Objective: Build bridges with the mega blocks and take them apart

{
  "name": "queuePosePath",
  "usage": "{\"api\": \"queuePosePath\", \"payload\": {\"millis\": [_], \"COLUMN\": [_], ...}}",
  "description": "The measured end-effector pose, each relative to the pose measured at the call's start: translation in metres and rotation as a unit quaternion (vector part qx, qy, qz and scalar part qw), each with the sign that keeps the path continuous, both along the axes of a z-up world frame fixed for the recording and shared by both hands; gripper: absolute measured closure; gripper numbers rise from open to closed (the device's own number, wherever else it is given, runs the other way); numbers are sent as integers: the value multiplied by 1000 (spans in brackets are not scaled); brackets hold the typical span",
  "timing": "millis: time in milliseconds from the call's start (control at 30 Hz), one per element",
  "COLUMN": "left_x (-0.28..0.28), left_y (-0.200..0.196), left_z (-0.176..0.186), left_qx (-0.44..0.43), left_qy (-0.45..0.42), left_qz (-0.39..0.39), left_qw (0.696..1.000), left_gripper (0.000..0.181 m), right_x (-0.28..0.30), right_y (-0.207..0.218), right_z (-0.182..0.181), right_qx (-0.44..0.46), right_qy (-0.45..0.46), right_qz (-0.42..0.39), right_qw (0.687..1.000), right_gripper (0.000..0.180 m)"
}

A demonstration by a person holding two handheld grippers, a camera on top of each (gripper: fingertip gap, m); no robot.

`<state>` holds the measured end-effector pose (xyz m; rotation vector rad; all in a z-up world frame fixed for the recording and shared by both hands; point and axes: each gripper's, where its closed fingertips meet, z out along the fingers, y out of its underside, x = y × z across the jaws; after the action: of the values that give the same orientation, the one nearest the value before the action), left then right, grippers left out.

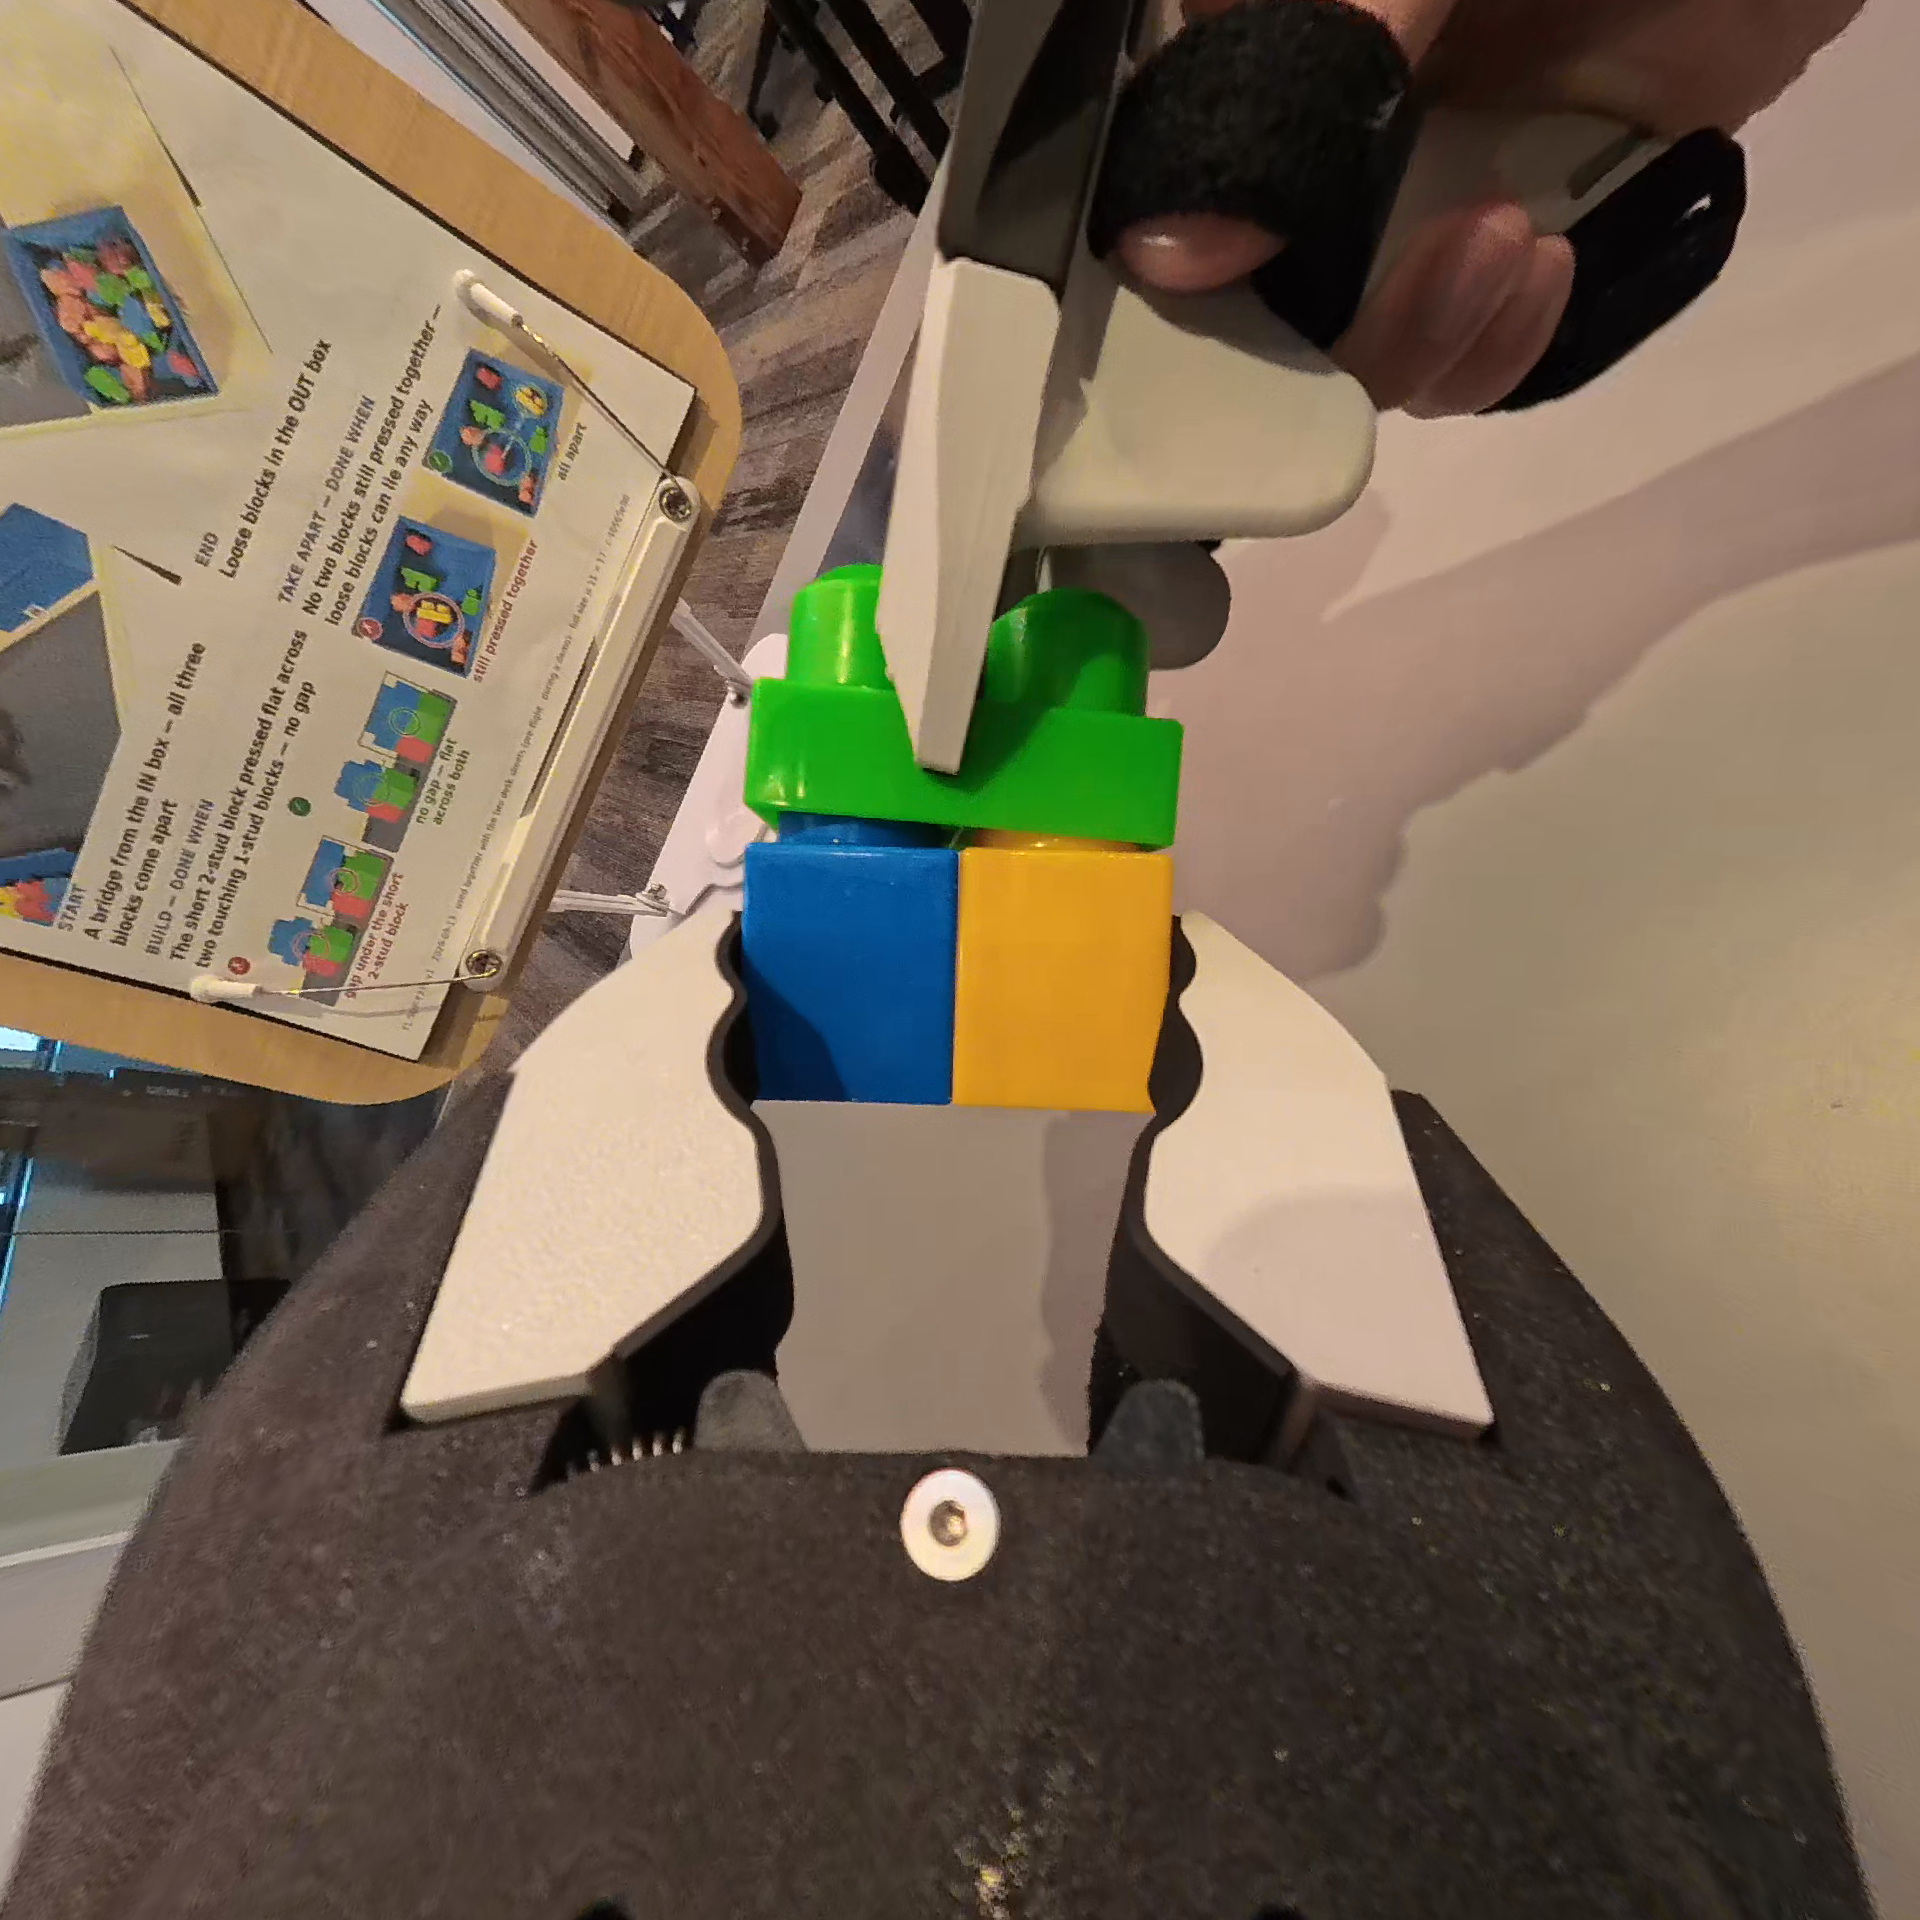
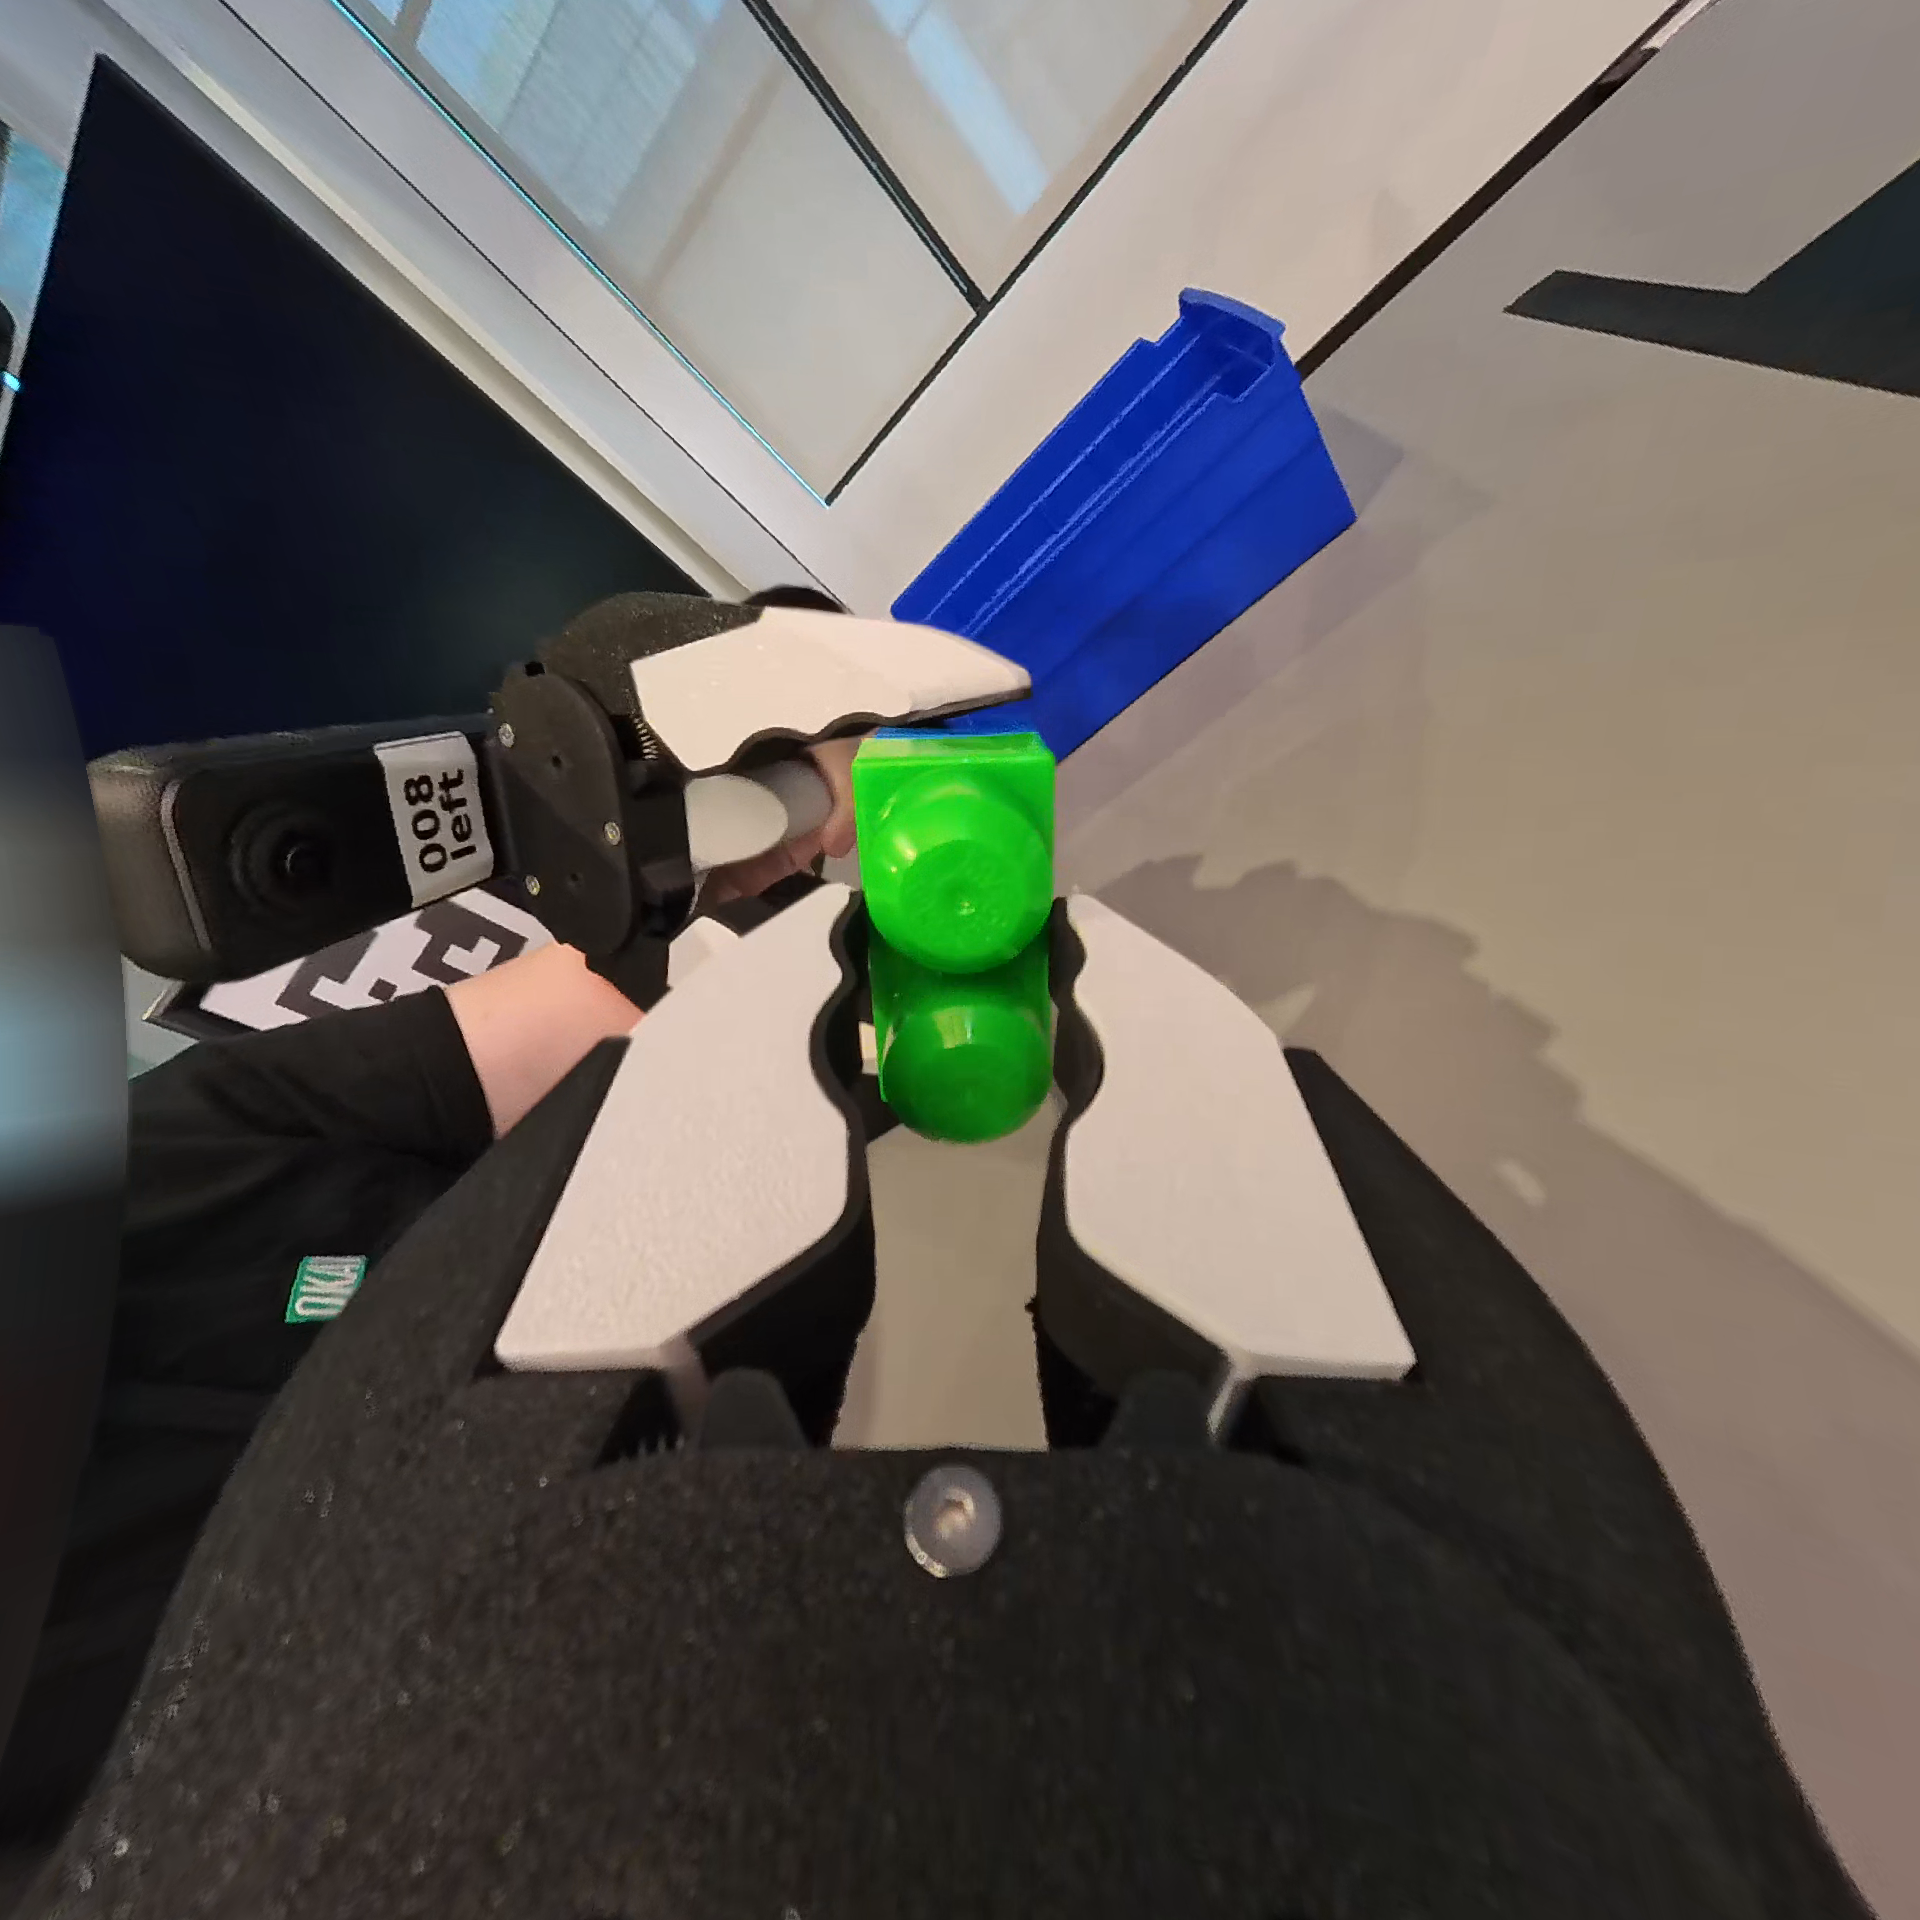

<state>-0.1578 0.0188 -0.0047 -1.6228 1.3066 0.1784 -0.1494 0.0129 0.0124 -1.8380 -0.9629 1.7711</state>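
In the left wrist view my left gripper (image 1: 956, 935) is shut on a blue block (image 1: 847, 966) and a yellow block (image 1: 1060, 977) held side by side. A green two-stud block (image 1: 966, 769) spans their tops, and a thin gap shows their studs under it. The right gripper's finger (image 1: 940, 623) comes down from above between the green studs. In the right wrist view my right gripper (image 2: 961, 904) is shut on the green block (image 2: 956, 831). The left gripper's fingers (image 2: 831, 675) reach in from the left, with a sliver of the blue block (image 2: 935, 738) showing.
A wooden board with an instruction sheet (image 1: 312, 623) stands at the left. A blue bin (image 2: 1143, 540) sits on the white table (image 1: 1558, 935) behind the blocks. A person's hand (image 1: 1455, 260) holds the right gripper, and a black sleeve (image 2: 312, 1143) is at the left.
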Motion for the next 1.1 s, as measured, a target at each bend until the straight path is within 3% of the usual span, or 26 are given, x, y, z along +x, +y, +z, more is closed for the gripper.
{"api": "queuePosePath", "payload": {"millis": [1100], "left_x": [-3], "left_y": [-2], "left_z": [-20], "left_qx": [-11], "left_qy": [63], "left_qz": [4], "left_qw": [998], "left_gripper": [107], "right_x": [-2], "right_y": [-5], "right_z": [-21], "right_qx": [34], "right_qy": [-66], "right_qz": [14], "right_qw": [997], "right_gripper": [146]}}
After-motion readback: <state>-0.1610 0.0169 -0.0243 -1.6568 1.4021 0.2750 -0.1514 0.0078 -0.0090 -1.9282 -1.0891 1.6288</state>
